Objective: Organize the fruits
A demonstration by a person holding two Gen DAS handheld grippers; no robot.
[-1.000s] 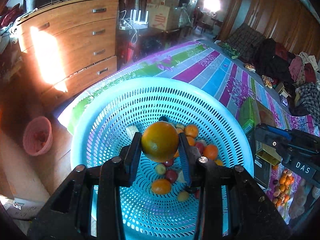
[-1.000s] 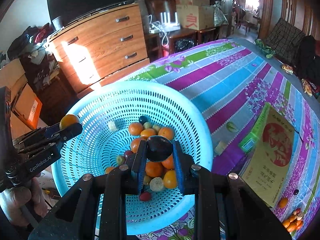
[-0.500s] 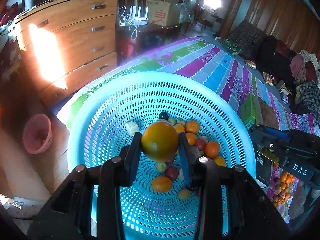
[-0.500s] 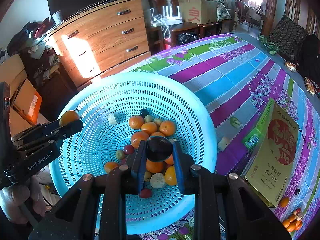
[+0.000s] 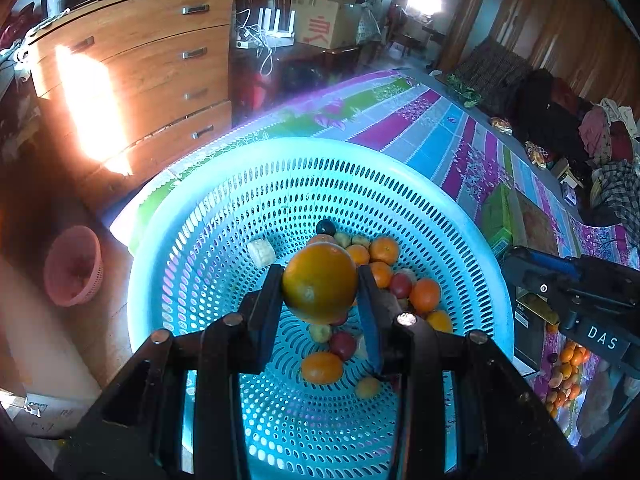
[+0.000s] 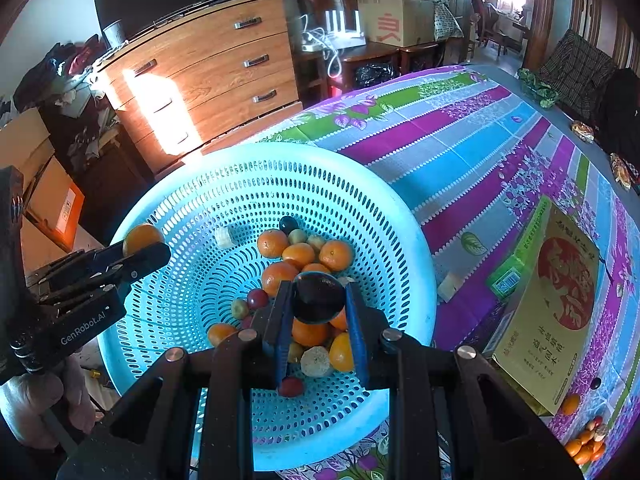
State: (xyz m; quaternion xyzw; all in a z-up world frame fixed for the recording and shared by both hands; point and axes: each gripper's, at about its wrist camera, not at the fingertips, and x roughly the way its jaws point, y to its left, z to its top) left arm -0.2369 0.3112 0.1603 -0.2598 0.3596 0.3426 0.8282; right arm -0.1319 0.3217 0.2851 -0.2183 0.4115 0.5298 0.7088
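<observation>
A big light-blue perforated basket (image 5: 224,216) (image 6: 384,208) sits on the striped tablecloth and holds several oranges, small red and green fruits and a dark plum. My left gripper (image 5: 320,284) is shut on a large orange (image 5: 318,280), held over the basket's middle. My right gripper (image 6: 318,300) is shut on a dark plum (image 6: 318,296) above the fruit pile (image 6: 300,260). The right wrist view has the left gripper (image 6: 140,248) at the basket's left rim with its orange (image 6: 140,238). The right gripper's body (image 5: 572,292) shows at the right of the left wrist view.
A green-and-yellow box (image 6: 552,300) lies on the cloth right of the basket, with loose small fruits (image 6: 580,440) near the table's front right. A wooden chest of drawers (image 5: 132,76) stands behind. A pink basket (image 5: 72,268) sits on the floor at left. A hand (image 6: 44,408) holds the left gripper.
Both views have slid a little further over the basket, so more of its inside shows. Each gripper keeps its fruit.
</observation>
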